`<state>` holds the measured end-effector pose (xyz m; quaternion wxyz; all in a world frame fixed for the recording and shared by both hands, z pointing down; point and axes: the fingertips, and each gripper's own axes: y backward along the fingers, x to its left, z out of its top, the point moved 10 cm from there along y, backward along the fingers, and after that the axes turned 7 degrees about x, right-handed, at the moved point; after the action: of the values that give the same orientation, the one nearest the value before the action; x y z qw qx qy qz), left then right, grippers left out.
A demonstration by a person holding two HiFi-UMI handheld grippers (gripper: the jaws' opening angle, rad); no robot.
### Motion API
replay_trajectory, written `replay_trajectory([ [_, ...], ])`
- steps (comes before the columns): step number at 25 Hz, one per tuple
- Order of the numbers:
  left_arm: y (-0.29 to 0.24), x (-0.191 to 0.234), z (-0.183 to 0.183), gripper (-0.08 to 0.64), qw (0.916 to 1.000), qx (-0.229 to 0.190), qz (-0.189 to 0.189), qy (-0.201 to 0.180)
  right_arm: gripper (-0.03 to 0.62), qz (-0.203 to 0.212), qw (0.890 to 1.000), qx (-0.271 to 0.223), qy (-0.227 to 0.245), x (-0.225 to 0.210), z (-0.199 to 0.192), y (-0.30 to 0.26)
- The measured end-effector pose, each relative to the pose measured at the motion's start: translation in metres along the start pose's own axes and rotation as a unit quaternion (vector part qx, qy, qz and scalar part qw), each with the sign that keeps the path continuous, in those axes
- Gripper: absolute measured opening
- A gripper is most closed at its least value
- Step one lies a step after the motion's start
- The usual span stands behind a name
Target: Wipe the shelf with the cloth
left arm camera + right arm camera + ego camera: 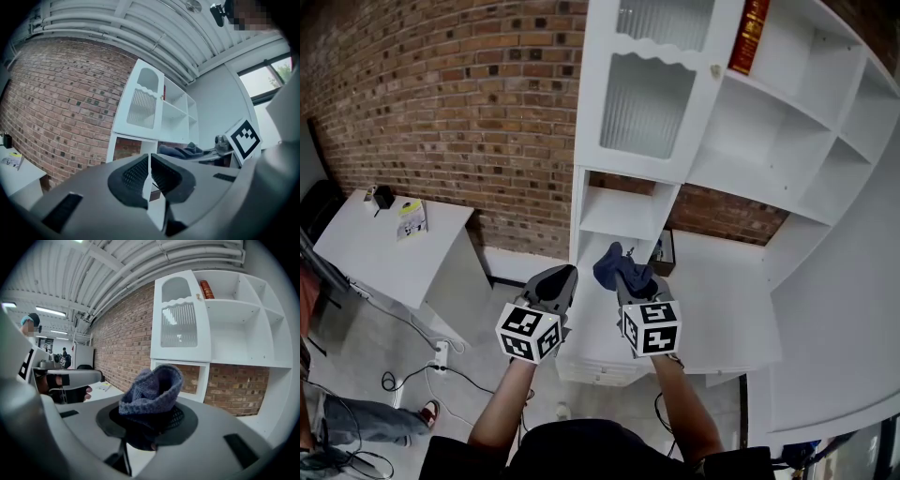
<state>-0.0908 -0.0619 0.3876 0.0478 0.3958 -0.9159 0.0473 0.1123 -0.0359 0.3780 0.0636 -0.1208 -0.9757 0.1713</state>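
Note:
A dark blue knitted cloth (pixel 622 269) is bunched between the jaws of my right gripper (pixel 629 282), which is shut on it; the cloth (pixel 152 391) fills the middle of the right gripper view. My left gripper (pixel 560 281) is beside it on the left, shut with nothing in it, its pads (pixel 136 177) pressed together. Both are held in front of the white shelf unit (pixel 619 214), level with its low open compartment, above the white counter (pixel 727 300). The cloth (pixel 180 151) also shows in the left gripper view.
The shelf unit has a ribbed glass door (pixel 645 104) above and open compartments (pixel 769 141) to the right, with a red book (pixel 750 36) on top. A brick wall (pixel 441 103) stands behind. A white table (pixel 389 248) at left, cables (pixel 403 380) on the floor.

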Motion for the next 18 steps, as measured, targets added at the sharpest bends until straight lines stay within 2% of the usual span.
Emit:
replay_trajectory([
  [18,0.021,-0.075,-0.009,0.031,0.9998,-0.001,0.007,-0.019,0.133,0.015,1.000,-0.022,0.000,-0.016,-0.030,0.069],
])
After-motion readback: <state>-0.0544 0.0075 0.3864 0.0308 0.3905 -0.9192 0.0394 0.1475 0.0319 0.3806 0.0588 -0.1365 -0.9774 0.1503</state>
